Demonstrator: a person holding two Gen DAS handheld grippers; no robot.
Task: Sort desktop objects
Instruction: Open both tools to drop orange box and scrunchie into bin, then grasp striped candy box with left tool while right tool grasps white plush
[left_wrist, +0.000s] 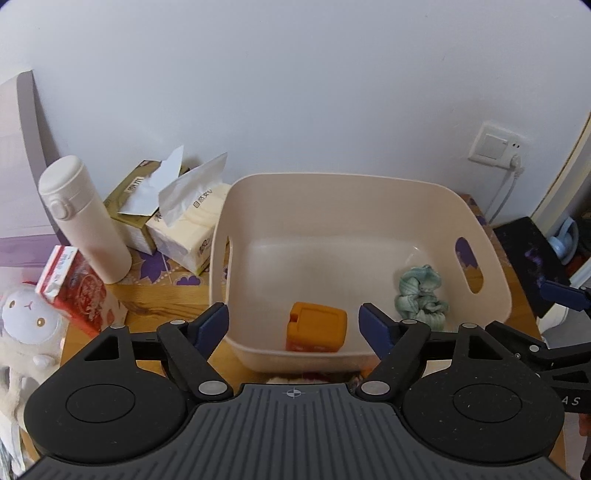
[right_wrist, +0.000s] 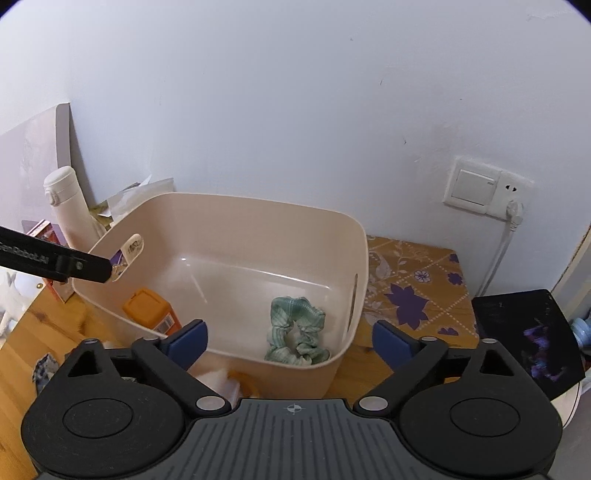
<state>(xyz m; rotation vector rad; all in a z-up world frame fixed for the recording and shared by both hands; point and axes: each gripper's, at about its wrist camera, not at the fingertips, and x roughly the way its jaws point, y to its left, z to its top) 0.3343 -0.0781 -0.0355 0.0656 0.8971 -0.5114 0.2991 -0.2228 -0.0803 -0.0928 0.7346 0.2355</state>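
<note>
Bin (left_wrist: 369, 192), beige plastic w/ cut-out handles, sits straight ahead of both grippers on a wooden tabletop (left_wrist: 155, 299). Left gripper (left_wrist: 293, 325) is spread wide, nothing between its blue pads (left_wrist: 212, 325); just past them and a bit below, on the bin floor by the near wall, lies an orange box (left_wrist: 317, 326) w/ a barcode label. Right gripper (right_wrist: 290, 341) is likewise spread wide and empty, pads clear of everything; directly ahead between its fingers, inside the bin near the front-right corner, lies a mint-green scrunchie (right_wrist: 297, 332). In the left-wrist view the scrunchie sits to the right of that gripper's right pad, apart from the orange box. Neither item touches a pad. Left of the left gripper, outside the bin: a white flask (left_wrist: 83, 218) standing upright, two tissue packs (left_wrist: 177, 218) behind it near the wall, a red-and-white carton (left_wrist: 70, 288) and a white plush toy (left_wrist: 26, 317) closer in. Right of the right gripper, a floral cloth (right_wrist: 410, 291) covers the table's far corner beside the bin, w/ a black box (right_wrist: 532, 336) beyond it. Wall switch and socket (right_wrist: 487, 192) w/ a white plug sit up on the wall, right of the bin.
</note>
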